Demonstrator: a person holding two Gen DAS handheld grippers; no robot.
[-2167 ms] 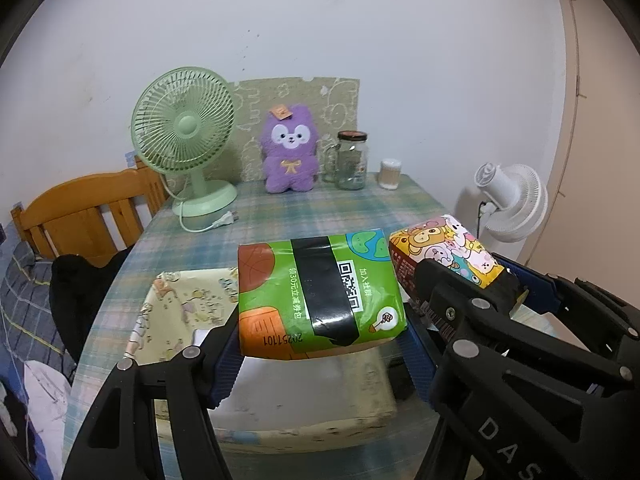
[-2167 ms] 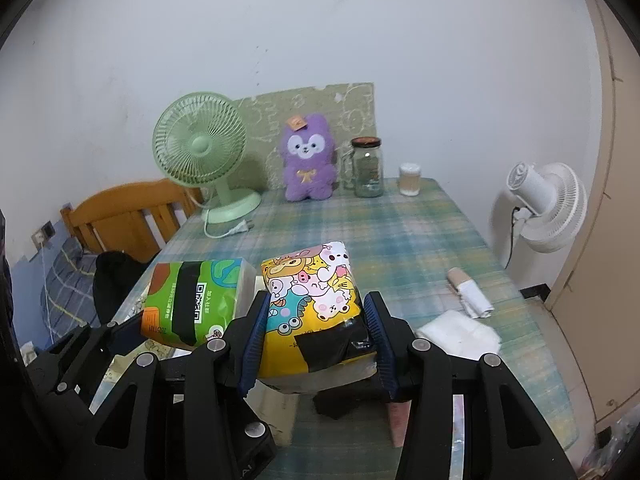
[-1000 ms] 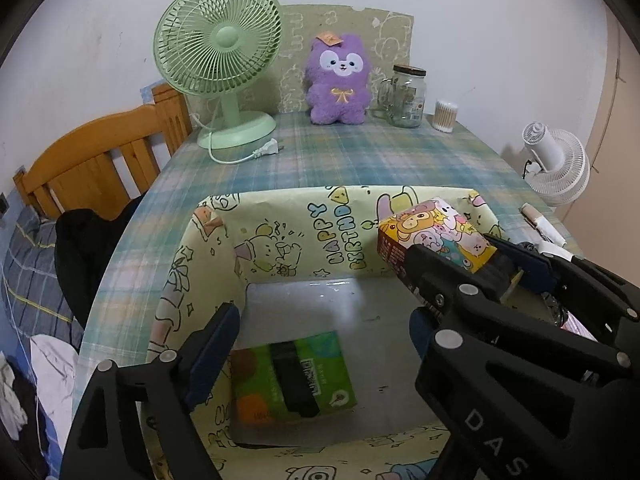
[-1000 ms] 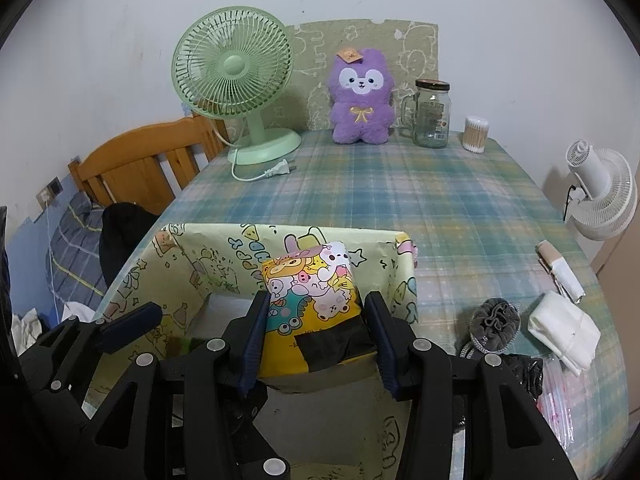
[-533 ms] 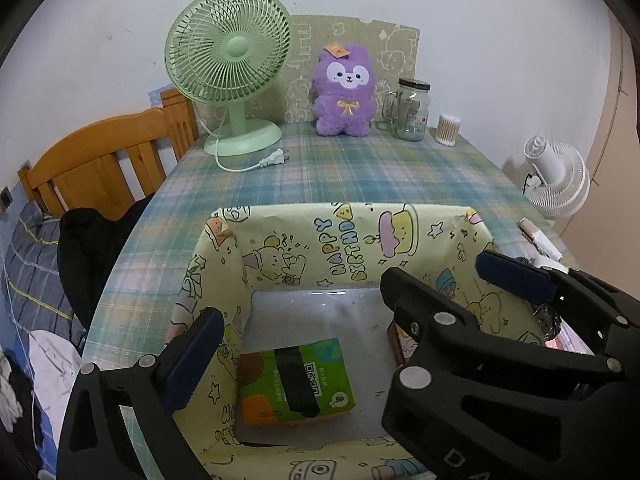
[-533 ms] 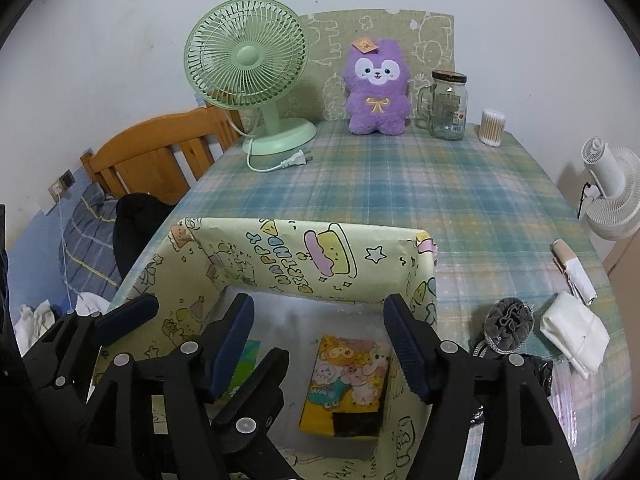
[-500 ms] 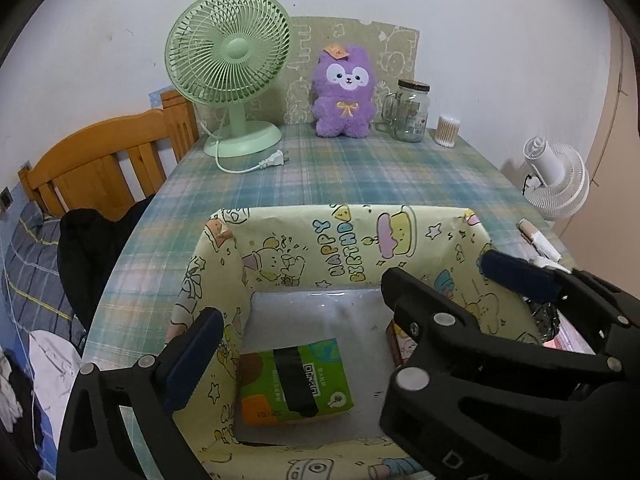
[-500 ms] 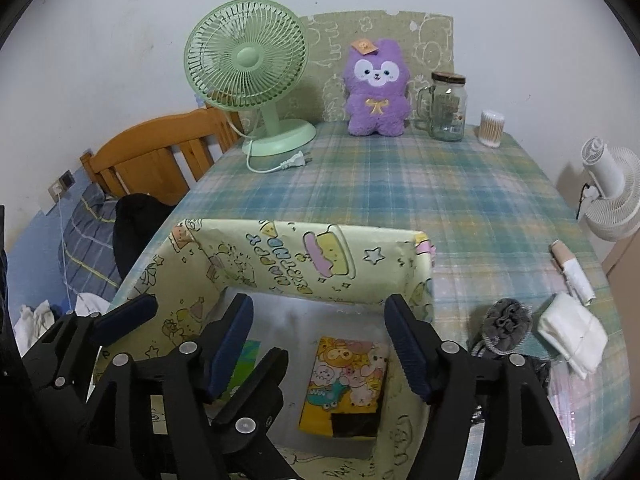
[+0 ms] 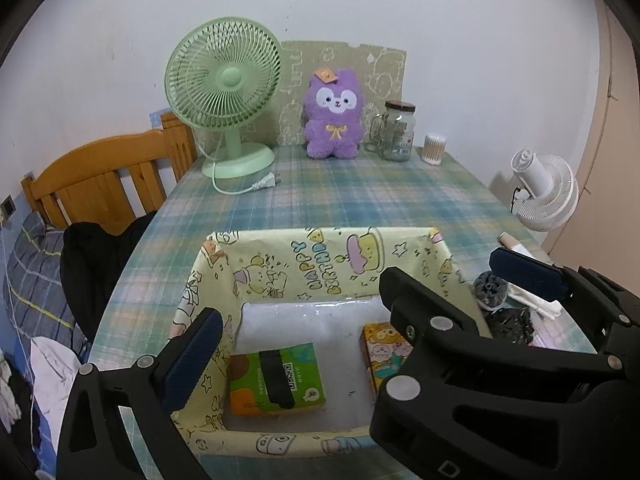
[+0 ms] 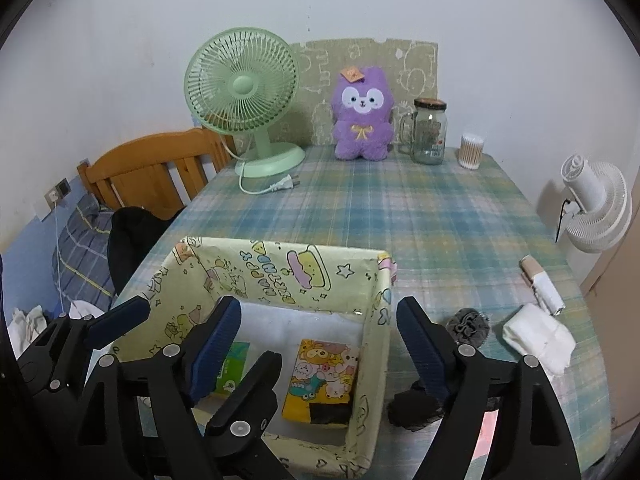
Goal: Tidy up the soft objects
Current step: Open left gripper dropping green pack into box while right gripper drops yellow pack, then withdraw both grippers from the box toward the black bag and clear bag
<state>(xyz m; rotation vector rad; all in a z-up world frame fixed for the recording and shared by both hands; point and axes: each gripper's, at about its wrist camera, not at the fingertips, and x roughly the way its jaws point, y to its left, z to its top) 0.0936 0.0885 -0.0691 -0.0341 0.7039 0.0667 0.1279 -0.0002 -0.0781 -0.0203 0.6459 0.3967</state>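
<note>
A yellow cartoon-print box (image 9: 320, 256) (image 10: 280, 272) stands on the plaid table. A green tissue pack (image 9: 276, 378) (image 10: 230, 368) lies on its floor at the left. A yellow cartoon tissue pack (image 10: 322, 382) (image 9: 378, 346) lies at the right. My left gripper (image 9: 304, 348) is open and empty above the box. My right gripper (image 10: 320, 344) is open and empty above the box. A purple plush toy (image 9: 334, 114) (image 10: 362, 114) sits at the table's far edge.
A green desk fan (image 10: 244, 92) with a loose plug cord, a glass jar (image 10: 428, 132) and a cotton-swab tub (image 10: 471, 151) stand at the back. Right of the box lie a grey scrunchie (image 10: 468, 326), white cloth (image 10: 538, 338) and a roll (image 10: 542, 290). A wooden chair (image 9: 104, 176) stands at the left.
Both grippers let go of their packs, which now lie in the box. Since half a second ago both grippers have lifted and pulled back a little, still open.
</note>
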